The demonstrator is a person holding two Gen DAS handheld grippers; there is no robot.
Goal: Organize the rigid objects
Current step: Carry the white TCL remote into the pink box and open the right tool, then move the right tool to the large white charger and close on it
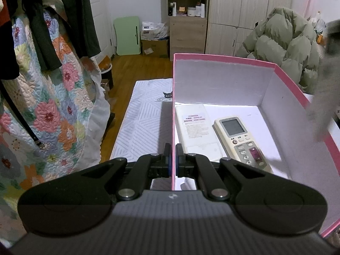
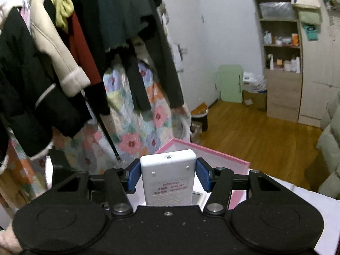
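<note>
My left gripper (image 1: 173, 155) is shut on the left wall of a pink box (image 1: 225, 58) with a white inside. In the box lie two white remotes: one back side up (image 1: 195, 127) with a label, and one face up (image 1: 240, 140) with a screen and buttons. My right gripper (image 2: 168, 174) is shut on a third white remote (image 2: 169, 176), label side up, held above the pink box (image 2: 204, 148). Part of another remote's screen shows below it in the right wrist view.
The box stands on a white patterned cloth (image 1: 144, 116) over a low surface. A floral quilt (image 1: 53, 106) and hanging dark clothes (image 2: 63, 53) are at the left. A green down jacket (image 1: 282, 42) lies at the right. Wooden shelves (image 1: 187, 17) and a wardrobe stand at the back.
</note>
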